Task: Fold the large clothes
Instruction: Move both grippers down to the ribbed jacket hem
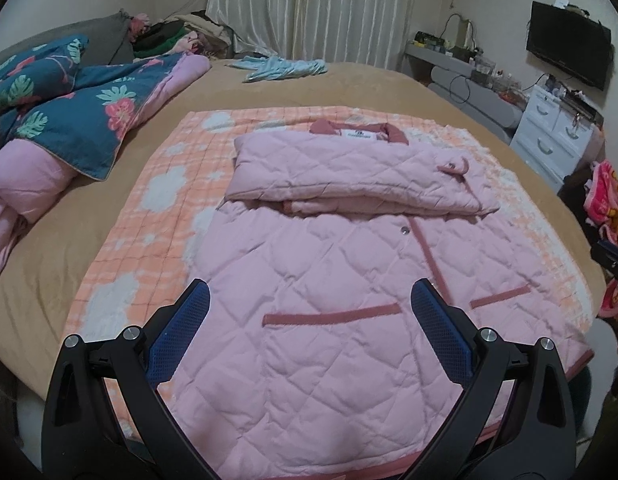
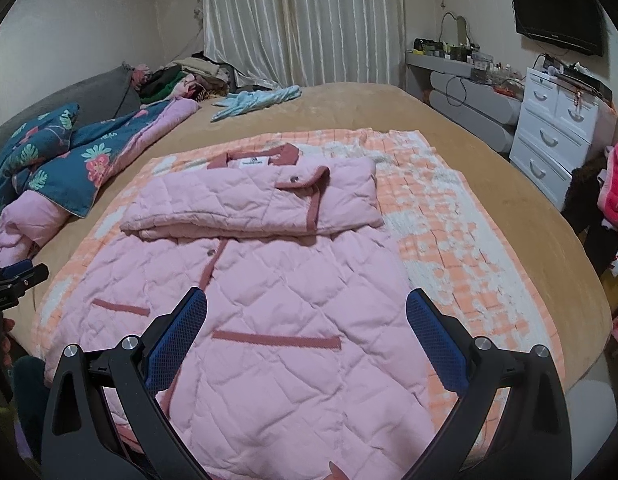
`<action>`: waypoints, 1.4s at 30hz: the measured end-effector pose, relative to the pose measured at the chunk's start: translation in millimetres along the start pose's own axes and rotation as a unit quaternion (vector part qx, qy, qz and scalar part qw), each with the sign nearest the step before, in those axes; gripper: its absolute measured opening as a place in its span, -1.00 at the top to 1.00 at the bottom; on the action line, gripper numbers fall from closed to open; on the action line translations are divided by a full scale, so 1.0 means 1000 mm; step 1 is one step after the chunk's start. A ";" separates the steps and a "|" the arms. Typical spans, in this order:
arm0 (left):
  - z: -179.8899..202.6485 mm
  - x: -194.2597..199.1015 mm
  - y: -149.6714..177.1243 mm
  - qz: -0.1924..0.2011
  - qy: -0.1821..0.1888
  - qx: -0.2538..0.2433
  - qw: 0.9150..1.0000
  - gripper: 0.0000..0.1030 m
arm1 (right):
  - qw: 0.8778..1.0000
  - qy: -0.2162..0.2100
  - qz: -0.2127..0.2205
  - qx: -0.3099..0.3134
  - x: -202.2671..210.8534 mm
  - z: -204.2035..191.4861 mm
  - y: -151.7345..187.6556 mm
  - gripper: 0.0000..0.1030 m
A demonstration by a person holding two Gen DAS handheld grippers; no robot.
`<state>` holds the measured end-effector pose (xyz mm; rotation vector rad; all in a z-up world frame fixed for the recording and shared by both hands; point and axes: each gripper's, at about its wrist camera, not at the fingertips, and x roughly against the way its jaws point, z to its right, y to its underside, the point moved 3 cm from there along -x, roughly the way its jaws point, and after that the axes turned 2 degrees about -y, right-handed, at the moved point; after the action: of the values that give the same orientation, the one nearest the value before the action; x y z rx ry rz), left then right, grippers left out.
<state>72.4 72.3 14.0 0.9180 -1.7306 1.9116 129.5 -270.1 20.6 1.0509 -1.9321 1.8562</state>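
Left gripper [image 1: 309, 320]: jaws wide, empty, over jacket hem
Right gripper [image 2: 307, 320]: same, wide, empty
Jacket [image 1: 329, 280]: flat on checked blanket [image 1: 165, 184], sleeves crossed over chest, likely prepped for hem-up fold

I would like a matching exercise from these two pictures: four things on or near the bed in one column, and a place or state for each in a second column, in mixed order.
Things:
1. pink jacket
2. floral quilt
3. television
4. blue garment

Places or states:
A. mounted on the wall
B. bunched up at the left side of the bed
C. spread on the orange checked blanket, sleeves folded across the chest
D. lying at the far end of the bed, near the curtain

Pairs: 1-C, 2-B, 3-A, 4-D
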 end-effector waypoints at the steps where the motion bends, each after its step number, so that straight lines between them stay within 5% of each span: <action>1: -0.001 -0.001 0.002 -0.002 -0.003 -0.001 1.000 -0.84 | 1.000 0.001 -0.002 -0.002 -0.001 0.001 0.002 -0.92; 42: -0.077 -0.047 0.105 -0.119 -0.026 0.038 0.992 -0.84 | 0.985 0.043 -0.167 -0.017 -0.044 0.064 0.117 -0.92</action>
<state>18.3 138.4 -95.2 1.1568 -1.5084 1.8199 102.7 -325.8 -104.8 1.1793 -1.6170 1.6484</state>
